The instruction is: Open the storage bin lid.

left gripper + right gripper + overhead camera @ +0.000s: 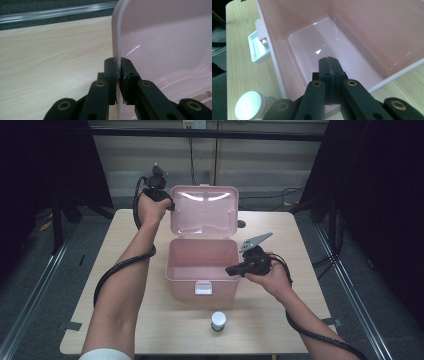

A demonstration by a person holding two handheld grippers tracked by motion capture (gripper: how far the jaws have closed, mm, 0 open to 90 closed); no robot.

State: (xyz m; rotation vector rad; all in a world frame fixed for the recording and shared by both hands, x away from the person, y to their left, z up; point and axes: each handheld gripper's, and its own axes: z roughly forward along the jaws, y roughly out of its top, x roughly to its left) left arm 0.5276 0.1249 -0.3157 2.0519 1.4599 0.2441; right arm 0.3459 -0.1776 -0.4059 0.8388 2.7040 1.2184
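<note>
Table edges: the pink box stands near the middle of the table, with bare wood on both sides and in front of it; the table's near edge lies just past the small white-capped jar.
Room to move: the box body is open at the top and its inside shows as bare pink floor and walls in the right gripper view.
Lid: the lid stands raised, hinged at the back of the box, its inner face turned toward the person.
Left gripper: the left gripper sits at the lid's left edge, by its upper corner; the jaws are clamped on the thin rim, one pad on each face of it.
Right gripper: the right gripper is held at the box's right wall near its front right corner; its jaws are pressed together with nothing between them and point into the box, over the rim.
Latch: the white latch hangs on the front wall, well clear of both grippers.
Around: the white-capped jar stands upright in front of the box, apart from it; a small dark thing lies on the table right of the lid.
In the way: the right wall of the box lies just under the right jaws.
</note>
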